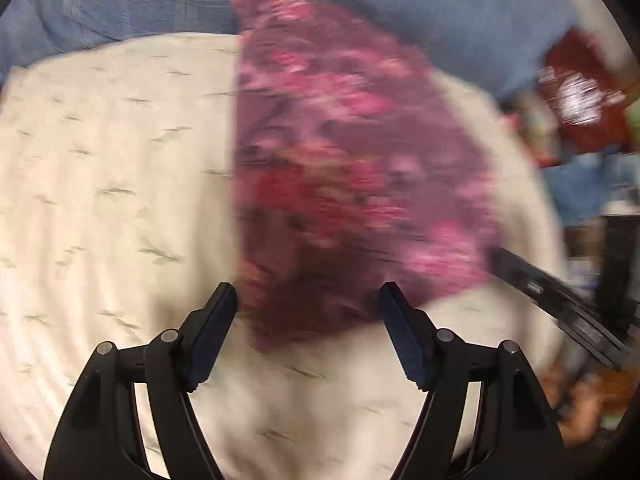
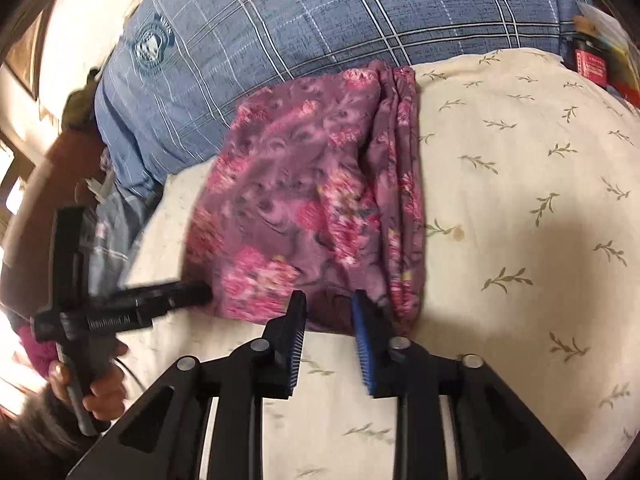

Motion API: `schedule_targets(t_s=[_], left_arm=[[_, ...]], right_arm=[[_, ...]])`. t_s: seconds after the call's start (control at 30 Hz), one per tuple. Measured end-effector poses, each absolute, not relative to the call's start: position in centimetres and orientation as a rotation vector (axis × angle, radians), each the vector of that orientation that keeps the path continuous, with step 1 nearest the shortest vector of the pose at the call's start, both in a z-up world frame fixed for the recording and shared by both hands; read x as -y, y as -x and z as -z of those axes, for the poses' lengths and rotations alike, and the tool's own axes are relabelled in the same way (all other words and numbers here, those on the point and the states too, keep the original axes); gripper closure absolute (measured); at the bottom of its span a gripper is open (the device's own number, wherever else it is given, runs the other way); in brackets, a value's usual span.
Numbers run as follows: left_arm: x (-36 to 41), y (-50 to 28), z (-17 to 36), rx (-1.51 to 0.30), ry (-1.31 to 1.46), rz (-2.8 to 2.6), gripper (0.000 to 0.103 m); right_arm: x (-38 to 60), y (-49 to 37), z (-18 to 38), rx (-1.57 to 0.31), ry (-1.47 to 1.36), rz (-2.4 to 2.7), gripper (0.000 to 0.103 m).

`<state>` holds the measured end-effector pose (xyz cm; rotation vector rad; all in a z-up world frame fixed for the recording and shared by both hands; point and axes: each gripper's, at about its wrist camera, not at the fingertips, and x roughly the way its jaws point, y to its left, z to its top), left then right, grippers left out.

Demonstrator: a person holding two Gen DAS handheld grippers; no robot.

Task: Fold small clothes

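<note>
Floral garment (image 2: pixel 312 200) already folded lengthwise, lying just ahead of both grippers — right gripper (image 2: pixel 328 300) narrow, left gripper (image 1: pixel 308 292) wide, both empty; cross fold left.

Matt floral cloth garment (image 2: pixel 304 208)

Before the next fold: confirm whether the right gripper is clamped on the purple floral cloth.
No: the right gripper has open jaws, nothing between them.
</note>
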<state>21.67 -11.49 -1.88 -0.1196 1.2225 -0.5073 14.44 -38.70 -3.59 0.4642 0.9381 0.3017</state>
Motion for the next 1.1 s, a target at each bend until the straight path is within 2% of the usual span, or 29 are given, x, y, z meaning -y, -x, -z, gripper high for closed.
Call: schedule_targets(t_s=[0.03,0.07,0.1,0.17,0.33,0.47,0.5,0.63,0.67,0.7,0.73,0.77,0.83,0.93,1.1], left_arm=[[11.0,-21.9,1.1,-1.195,0.152,0.519,0.030],[10.5,-22.3,0.4,-1.169,0.166,0.516,0.030],[10.0,-22.9,-0.1,-1.151,0.182,0.513,0.030],[8.8,-25.2,-0.4,-1.149,0.229,0.492,0.030],[7.2,-30.4,2.4,-1.252,0.381,0.475,0.030],[7.6,-32.9,3.6,-1.298,0.446,0.506,0.026],[8.1,-33.3,3.4,-1.279,0.456,0.516,0.020],[11.2,-34.0,3.6,-1.270,0.410,0.557,0.021],[12.4,-33.9,3.4,-1.245,0.353,0.540,0.021],[13.4,-33.8,3.2,-1.220,0.299,0.525,0.035],[14.1,-33.5,3.0,-1.192,0.236,0.499,0.050],[14.7,-33.1,2.7,-1.160,0.186,0.478,0.054],[15.1,-32.2,2.0,-1.099,0.148,0.443,0.074],[15.5,-31.2,0.8,-1.058,0.112,0.425,0.081],[14.3,-29.2,-1.0,-1.039,0.131,0.428,0.082]], right_arm=[[39.1,-14.0,2.6,-0.899,-0.477,-0.315,0.076],[39.8,-14.1,1.4,-0.846,-0.488,-0.308,0.068],[40.6,-14.4,0.8,-0.815,-0.503,-0.286,0.047],[42.7,-16.2,0.8,-0.795,-0.573,-0.215,0.032],[45.1,-21.8,4.9,-0.868,-0.728,-0.245,0.032],[45.2,-24.2,6.3,-0.806,-0.813,-0.366,0.032],[45.0,-24.9,6.4,-0.814,-0.812,-0.398,0.032],[42.0,-27.5,6.3,-0.852,-0.674,-0.470,0.032],[41.3,-28.0,6.2,-0.850,-0.624,-0.463,0.036],[41.0,-28.2,6.1,-0.850,-0.586,-0.447,0.049],[40.7,-28.4,6.1,-0.855,-0.559,-0.429,0.057],[40.6,-28.4,6.3,-0.853,-0.538,-0.416,0.060],[40.5,-28.2,5.9,-0.831,-0.524,-0.410,0.065],[39.0,-27.7,4.9,-0.816,-0.460,-0.369,0.070],[37.8,-26.0,2.4,-0.773,-0.443,-0.346,0.073]])
